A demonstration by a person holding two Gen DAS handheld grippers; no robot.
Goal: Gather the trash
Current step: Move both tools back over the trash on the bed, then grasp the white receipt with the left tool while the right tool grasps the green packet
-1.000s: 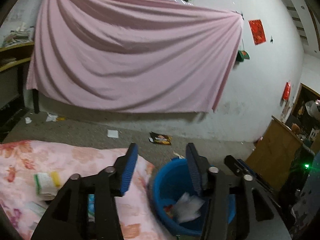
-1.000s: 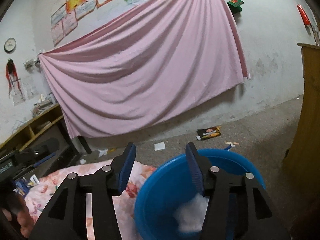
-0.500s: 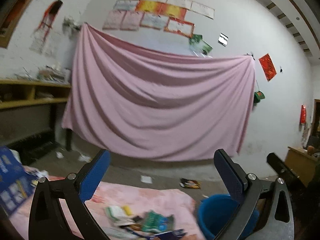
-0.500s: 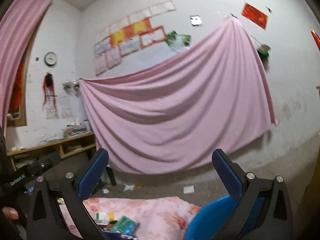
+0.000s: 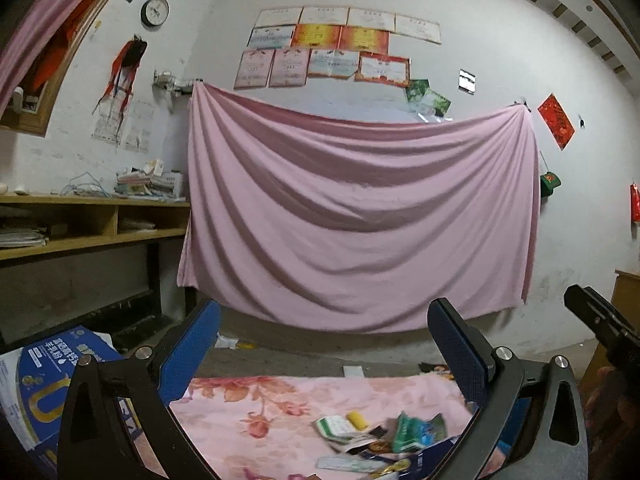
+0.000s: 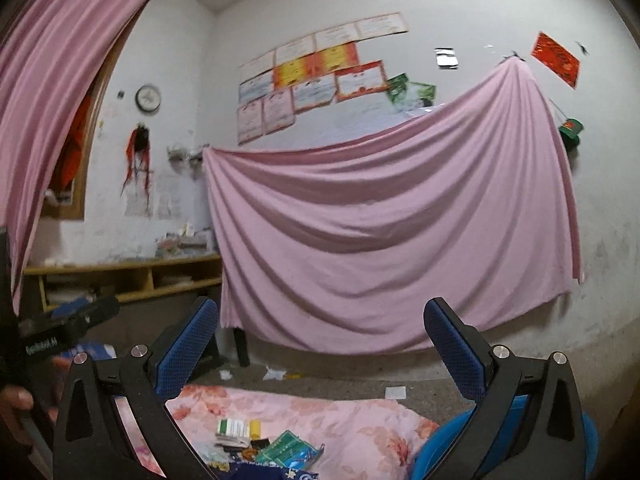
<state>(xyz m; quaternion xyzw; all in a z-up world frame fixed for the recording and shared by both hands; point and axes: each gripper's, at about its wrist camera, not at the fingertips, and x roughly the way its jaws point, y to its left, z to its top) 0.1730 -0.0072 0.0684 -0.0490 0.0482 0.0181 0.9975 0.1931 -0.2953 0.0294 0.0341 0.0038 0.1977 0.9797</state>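
Several wrappers and packets lie in a heap on the floral pink cloth that covers a low surface. My left gripper hangs above that cloth, wide open, nothing between its blue pads. In the right wrist view the same trash pile lies below my right gripper, which is also wide open and empty. A blue plastic tub sits at the cloth's right end, partly hidden behind the right finger. The other gripper's body shows at the left, held by a hand.
A blue and white box lies at the cloth's left end. A pink sheet hangs on the far wall above a concrete floor with scattered paper scraps. Wooden shelves stand at the left, a wooden cabinet at the right.
Both grippers have opened from half-way to full width and swung up and left, away from the blue tub. The trash pile on the cloth has come into view below them.
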